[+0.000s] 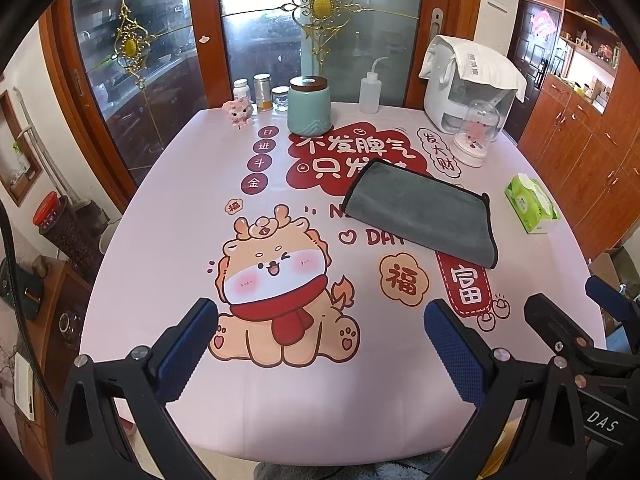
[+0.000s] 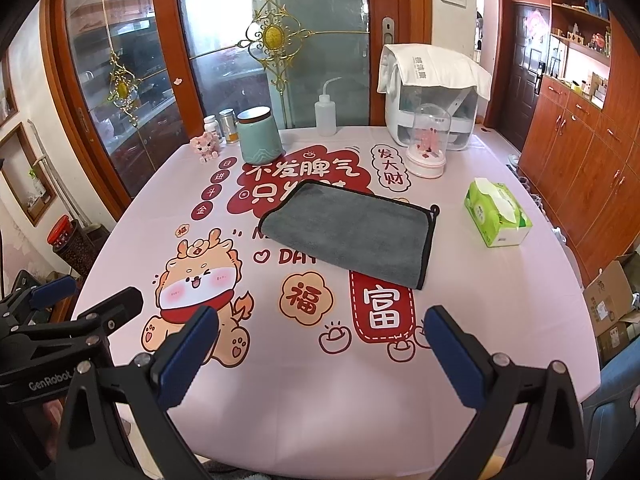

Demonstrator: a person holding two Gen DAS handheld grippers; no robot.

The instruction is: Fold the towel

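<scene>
Both my left tongs (image 1: 320,344) and right tongs (image 2: 320,344) gape wide, holding nothing. The grey towel (image 2: 352,232) lies folded mid-bench (image 2: 320,400), well ahead. The green tissue box (image 2: 498,216) shows tissue poking out; the glass dome (image 2: 428,140) encloses a pink figure. Only the right view shows cardboard boxes (image 2: 612,304).

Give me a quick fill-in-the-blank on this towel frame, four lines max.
1. The towel is grey with a ____ edge trim.
2. The tissue pack lying to the right of the towel is ____ and white.
3. The left hand-held gripper and the right hand-held gripper both have their jaws ____.
4. The teal jar stands ____ the towel, toward the glass door.

Missing words: black; green; open; behind
</scene>
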